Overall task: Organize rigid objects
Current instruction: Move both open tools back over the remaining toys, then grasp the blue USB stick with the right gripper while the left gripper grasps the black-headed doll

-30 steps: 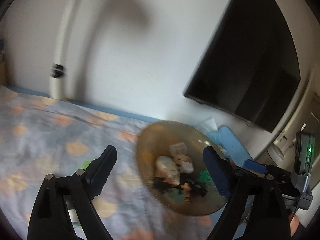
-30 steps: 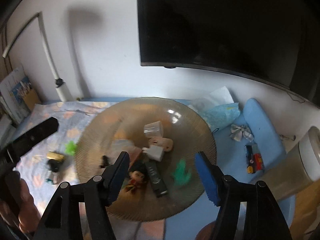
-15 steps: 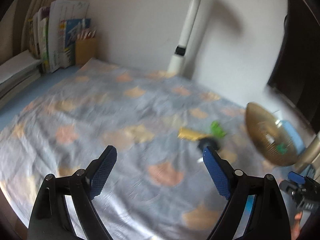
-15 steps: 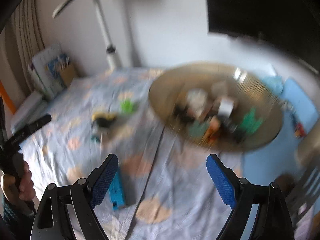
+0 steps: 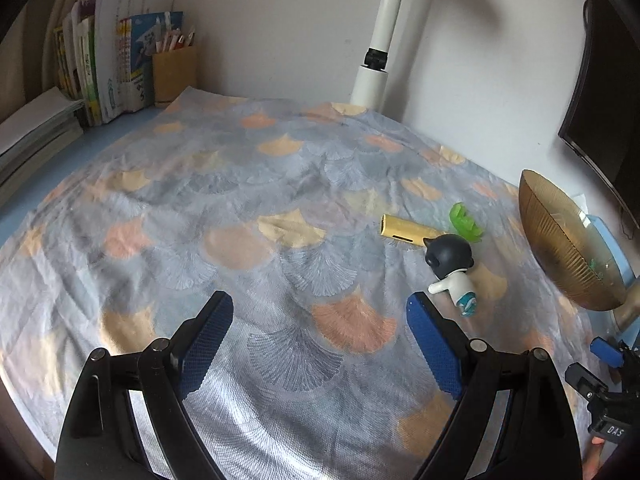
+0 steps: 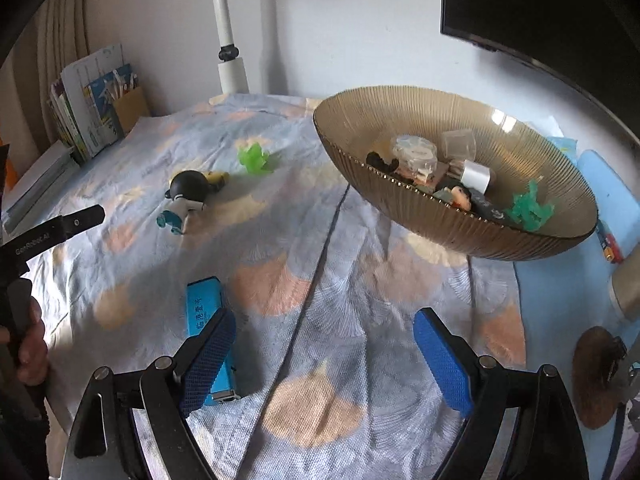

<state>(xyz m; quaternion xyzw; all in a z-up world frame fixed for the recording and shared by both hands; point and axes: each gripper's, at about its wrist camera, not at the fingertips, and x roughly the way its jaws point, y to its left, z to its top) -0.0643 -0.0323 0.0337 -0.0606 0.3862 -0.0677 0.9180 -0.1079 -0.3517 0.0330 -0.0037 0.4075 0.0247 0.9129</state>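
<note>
A ribbed amber glass bowl (image 6: pixel 400 120) holds several small items; it also shows at the right edge of the left wrist view (image 5: pixel 560 248). On the patterned cloth lie a dark-headed figurine (image 5: pixel 450 264) (image 6: pixel 187 196), a yellow bar (image 5: pixel 404 231), a green plastic toy (image 5: pixel 464 220) (image 6: pixel 254 158) and a flat blue box (image 6: pixel 208 332). My left gripper (image 5: pixel 320 344) is open and empty, left of the figurine. My right gripper (image 6: pixel 324 356) is open and empty, its left finger over the blue box.
Books and a pencil holder (image 5: pixel 174 72) stand at the back left. A white lamp post (image 5: pixel 378 44) rises at the back wall. A dark monitor (image 6: pixel 540 8) hangs on the wall. A blue mat (image 6: pixel 608 188) lies right of the bowl.
Both grippers swung left, away from the bowl, and pulled back over the cloth. The loose figurine, yellow bar and green toy are now in clear view. Both stay open.
</note>
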